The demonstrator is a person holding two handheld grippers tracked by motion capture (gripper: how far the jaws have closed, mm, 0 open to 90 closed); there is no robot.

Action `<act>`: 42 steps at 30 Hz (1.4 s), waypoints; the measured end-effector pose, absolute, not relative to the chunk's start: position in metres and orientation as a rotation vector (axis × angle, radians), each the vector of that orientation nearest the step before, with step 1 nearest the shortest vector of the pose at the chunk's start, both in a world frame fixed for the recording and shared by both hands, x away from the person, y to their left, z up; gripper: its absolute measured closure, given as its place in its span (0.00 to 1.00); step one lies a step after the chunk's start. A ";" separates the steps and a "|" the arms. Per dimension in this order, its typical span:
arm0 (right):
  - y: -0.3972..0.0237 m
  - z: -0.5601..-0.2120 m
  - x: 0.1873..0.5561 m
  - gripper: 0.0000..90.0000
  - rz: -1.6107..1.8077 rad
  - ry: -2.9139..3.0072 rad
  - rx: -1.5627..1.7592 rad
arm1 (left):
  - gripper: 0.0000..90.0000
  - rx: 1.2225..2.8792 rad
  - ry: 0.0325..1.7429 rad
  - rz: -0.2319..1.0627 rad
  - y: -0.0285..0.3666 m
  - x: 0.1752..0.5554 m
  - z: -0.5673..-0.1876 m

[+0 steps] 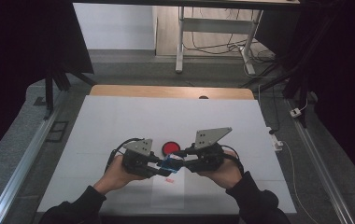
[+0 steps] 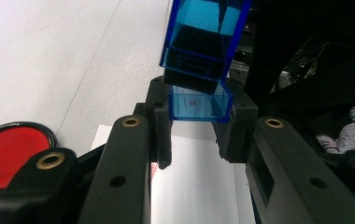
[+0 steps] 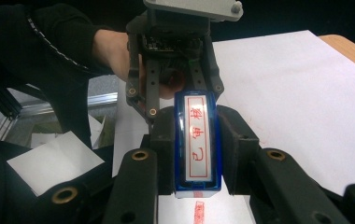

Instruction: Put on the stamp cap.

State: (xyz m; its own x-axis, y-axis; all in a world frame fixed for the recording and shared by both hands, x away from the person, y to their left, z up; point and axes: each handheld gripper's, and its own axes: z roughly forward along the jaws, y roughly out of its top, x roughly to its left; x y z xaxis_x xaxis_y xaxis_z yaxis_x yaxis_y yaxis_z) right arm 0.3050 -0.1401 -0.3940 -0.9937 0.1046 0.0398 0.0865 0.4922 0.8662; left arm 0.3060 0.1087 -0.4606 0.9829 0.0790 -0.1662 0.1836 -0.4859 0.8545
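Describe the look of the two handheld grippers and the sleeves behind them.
Both the left gripper and the right gripper are black, with chunky linked jaws dotted with brass-coloured rivets. Each carries a grey three-cornered plate with small holes on top, and a black cable loops from each body. The person wears dark long sleeves with knit cuffs.

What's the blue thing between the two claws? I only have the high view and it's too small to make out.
Observer: In the right gripper view it's a blue stamp. Its white face has red characters in a red frame, and the right claw is clamped on it.
Operator: And the left one?
Observer: In the left gripper view, the left claw is shut on a clear blue end piece of the stamp. I cannot tell whether that piece is seated or coming off.
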 end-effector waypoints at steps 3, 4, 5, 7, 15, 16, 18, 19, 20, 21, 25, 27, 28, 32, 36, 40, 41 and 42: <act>-0.140 -0.394 0.305 0.78 1.568 2.702 0.161 | 0.77 2.065 0.175 -0.131 0.110 0.306 -0.461; -0.140 -0.394 0.305 0.78 1.574 2.701 0.158 | 0.77 2.062 0.173 -0.134 0.110 0.306 -0.461; -0.140 -0.394 0.305 0.78 1.576 2.703 0.158 | 0.77 2.059 0.169 -0.133 0.111 0.306 -0.461; -0.140 -0.394 0.304 0.78 1.582 2.701 0.149 | 0.77 2.050 0.155 -0.134 0.111 0.306 -0.461; -0.140 -0.394 0.304 0.78 1.630 2.698 0.145 | 0.77 2.025 0.113 -0.130 0.114 0.306 -0.461; -0.140 -0.394 0.304 0.78 1.643 2.697 0.143 | 0.77 2.016 0.110 -0.134 0.114 0.306 -0.461; -0.141 -0.394 0.304 0.78 1.653 2.699 0.135 | 0.77 2.007 0.102 -0.142 0.115 0.306 -0.461; -0.141 -0.394 0.304 0.78 1.661 2.699 0.133 | 0.77 2.007 0.095 -0.139 0.115 0.306 -0.461; -0.141 -0.394 0.304 0.78 1.661 2.702 0.129 | 0.77 1.994 0.085 -0.149 0.115 0.306 -0.460; -0.139 -0.394 0.303 0.78 1.661 2.705 0.118 | 0.77 1.997 0.075 -0.136 0.115 0.305 -0.460; -0.138 -0.395 0.303 0.78 1.661 2.710 0.114 | 0.77 2.001 0.070 -0.131 0.116 0.305 -0.460; -0.138 -0.396 0.303 0.78 1.661 2.712 0.116 | 0.77 2.000 0.069 -0.131 0.116 0.305 -0.461; -0.138 -0.396 0.303 0.78 1.662 2.711 0.120 | 0.77 2.001 0.070 -0.131 0.116 0.305 -0.461; -0.138 -0.396 0.303 0.78 1.653 2.708 0.117 | 0.76 2.001 0.086 -0.128 0.115 0.305 -0.461; -0.139 -0.395 0.304 0.78 1.647 2.696 0.128 | 0.71 2.022 0.101 -0.097 0.113 0.303 -0.461; -0.140 -0.395 0.304 0.78 1.644 2.687 0.135 | 0.64 2.043 0.123 -0.075 0.112 0.302 -0.462; -0.140 -0.395 0.304 0.78 1.642 2.684 0.137 | 0.61 2.048 0.135 -0.070 0.112 0.302 -0.462; -0.140 -0.395 0.304 0.78 1.641 2.683 0.139 | 0.60 2.056 0.143 -0.064 0.113 0.302 -0.462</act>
State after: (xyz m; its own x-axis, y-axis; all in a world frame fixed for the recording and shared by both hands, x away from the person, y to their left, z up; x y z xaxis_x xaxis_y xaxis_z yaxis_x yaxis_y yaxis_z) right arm 0.3041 -0.1401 -0.3951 -0.9961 0.0717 0.0516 0.0786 0.4528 0.8881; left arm 0.3023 0.1125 -0.4623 0.9915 0.0741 -0.1067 0.1290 -0.4649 0.8759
